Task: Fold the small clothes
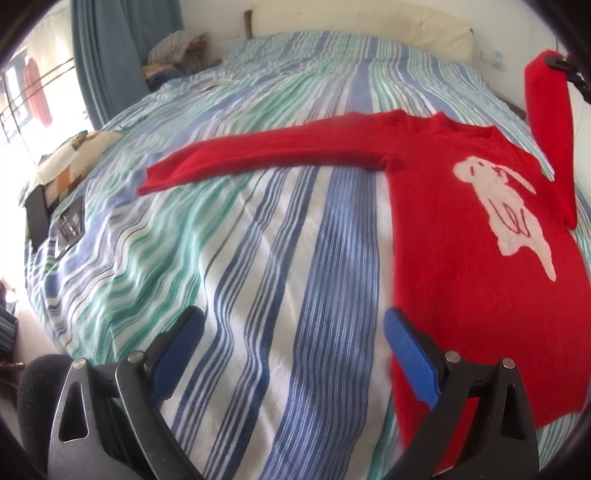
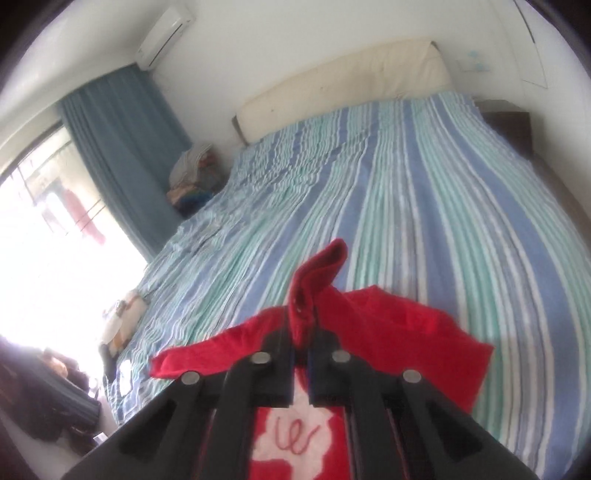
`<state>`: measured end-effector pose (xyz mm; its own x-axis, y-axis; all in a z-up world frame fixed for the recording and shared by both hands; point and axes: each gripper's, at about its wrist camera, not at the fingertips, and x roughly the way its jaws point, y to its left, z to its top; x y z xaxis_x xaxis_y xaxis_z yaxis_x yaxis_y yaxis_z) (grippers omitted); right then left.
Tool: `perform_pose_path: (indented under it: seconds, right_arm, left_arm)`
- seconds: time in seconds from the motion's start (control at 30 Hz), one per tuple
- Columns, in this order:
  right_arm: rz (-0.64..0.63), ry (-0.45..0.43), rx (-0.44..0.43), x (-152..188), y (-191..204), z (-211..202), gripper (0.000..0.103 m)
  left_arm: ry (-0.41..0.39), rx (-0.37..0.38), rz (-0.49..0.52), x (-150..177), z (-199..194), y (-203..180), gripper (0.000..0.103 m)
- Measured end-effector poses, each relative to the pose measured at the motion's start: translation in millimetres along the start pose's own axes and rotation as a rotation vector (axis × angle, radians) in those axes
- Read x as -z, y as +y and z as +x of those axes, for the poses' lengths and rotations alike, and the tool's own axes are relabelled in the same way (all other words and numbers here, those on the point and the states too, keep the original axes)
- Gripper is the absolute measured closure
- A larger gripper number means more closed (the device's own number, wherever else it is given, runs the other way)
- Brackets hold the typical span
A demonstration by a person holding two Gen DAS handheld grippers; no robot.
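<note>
Left gripper (image 1: 291,332): spread wide, empty, over striped bed (image 1: 258,258).
Right gripper (image 2: 301,332): pinching red knitted rabbit sweater (image 1: 461,229) sleeve cuff, lifted.
Progress: barely begun; other sleeve, body unfolded.

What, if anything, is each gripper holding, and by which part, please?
The right gripper pinches the red sweater by one sleeve's cuff end, lifted. The left gripper is open, holding nothing.

Sweater (image 1: 461,221) flat on bed (image 1: 258,258), one sleeve (image 1: 550,122) raised at right, headboard (image 1: 369,26) behind
</note>
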<state>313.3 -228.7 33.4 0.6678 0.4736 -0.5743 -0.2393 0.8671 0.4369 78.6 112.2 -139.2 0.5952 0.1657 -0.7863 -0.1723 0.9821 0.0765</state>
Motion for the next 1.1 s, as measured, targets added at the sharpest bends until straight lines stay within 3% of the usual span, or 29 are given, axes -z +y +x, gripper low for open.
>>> perform_pose_path:
  seconds: [0.07, 0.1, 0.13, 0.23, 0.3, 0.47, 0.53, 0.6, 0.63, 0.77, 0.83, 0.97, 1.1]
  right_arm:
    - [0.035, 0.091, -0.100, 22.2, 17.2, 48.7, 0.076]
    - [0.075, 0.148, -0.149, 33.2, 20.4, 71.8, 0.049]
    - [0.112, 0.178, -0.187, 47.3, 20.7, 84.9, 0.040]
    - [0.166, 0.192, -0.234, 70.8, 15.1, 96.0, 0.040]
    - [0.175, 0.183, -0.210, 73.2, -1.8, 88.8, 0.040]
    - [0.315, 0.233, -0.111, 85.2, -90.9, 68.5, 0.040]
    - [0.382, 0.297, 0.001, 105.9, -133.0, 72.7, 0.040]
    - [0.375, 0.352, 0.196, 130.7, -165.2, 71.7, 0.042]
    - [0.361, 0.342, 0.236, 140.4, -172.5, 65.3, 0.053]
    - [0.282, 0.216, 0.188, 160.6, -147.0, 6.1, 0.052]
    - [0.183, 0.184, 0.196, 179.5, -119.5, -27.0, 0.044]
    - [0.041, 0.162, 0.308, 239.6, -86.9, -66.7, 0.039]
    - [0.097, 0.209, 0.426, 305.2, -96.0, -75.6, 0.038]
  left_arm:
    - [-0.002, -0.005, -0.011, -0.8, -0.2, 3.1, 0.005]
    - [-0.002, -0.006, -0.018, -1.4, -0.2, 4.9, 0.005]
    - [-0.002, -0.005, -0.026, -1.7, -0.7, 6.9, 0.005]
    - [0.004, 0.008, -0.051, -2.0, 0.1, 12.8, 0.005]
    - [0.017, 0.026, -0.067, -3.8, 3.3, 14.4, 0.005]
    - [0.053, 0.055, -0.080, -3.6, 12.8, 10.3, 0.005]
    - [0.072, 0.052, -0.064, -1.0, 16.0, 6.0, 0.005]
    - [0.110, 0.040, -0.047, 3.3, 22.9, 3.6, 0.005]
    - [0.133, 0.031, -0.040, 6.0, 27.2, 3.5, 0.005]
    - [0.216, 0.027, -0.046, 12.2, 46.6, 4.5, 0.001]
    - [0.227, 0.026, -0.045, 13.2, 51.2, 3.5, 0.000]
    - [0.158, 0.033, -0.014, 23.5, 46.4, -0.1, 0.000]
    - [0.249, 0.065, 0.036, 12.9, 41.8, 1.3, 0.002]
